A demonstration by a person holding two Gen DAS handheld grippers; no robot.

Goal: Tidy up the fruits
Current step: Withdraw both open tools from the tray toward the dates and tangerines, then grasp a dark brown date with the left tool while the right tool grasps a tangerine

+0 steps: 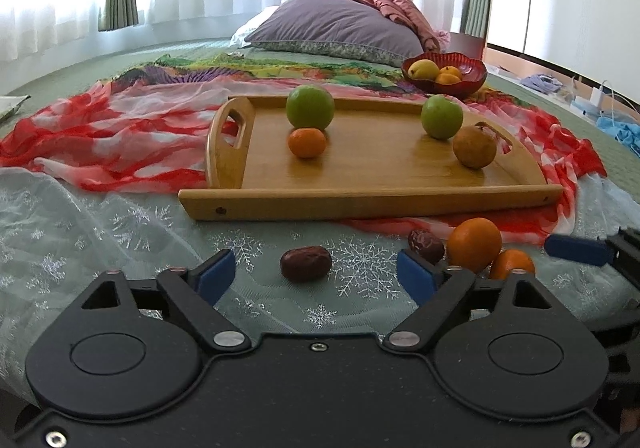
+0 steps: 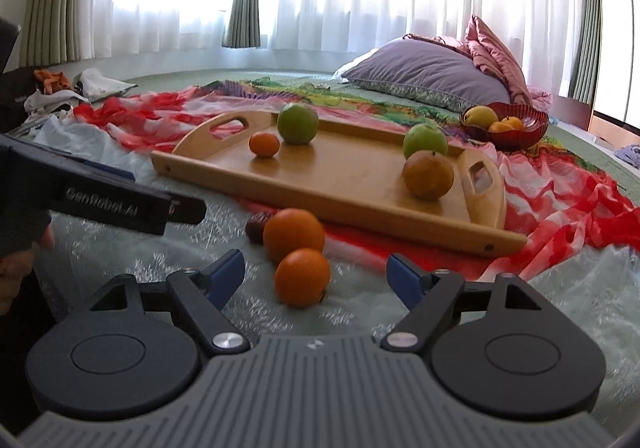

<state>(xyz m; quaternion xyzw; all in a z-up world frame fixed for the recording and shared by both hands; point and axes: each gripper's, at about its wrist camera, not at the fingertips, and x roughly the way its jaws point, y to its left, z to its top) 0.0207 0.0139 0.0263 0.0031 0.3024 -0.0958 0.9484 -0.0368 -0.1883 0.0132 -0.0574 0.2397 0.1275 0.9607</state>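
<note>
Both grippers hover spread open and empty over the bed's near edge. The left gripper (image 1: pixel 316 274) faces a dark red wrinkled date (image 1: pixel 305 263) lying crosswise just ahead between its fingers. The right gripper (image 2: pixel 316 276) faces a small round orange tangerine (image 2: pixel 302 277), short of the wooden handled tray (image 2: pixel 348 184).

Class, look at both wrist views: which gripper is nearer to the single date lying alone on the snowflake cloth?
Left. The left gripper is open with the date between its fingers; the right gripper faces the oranges, off to the date's right.
</note>
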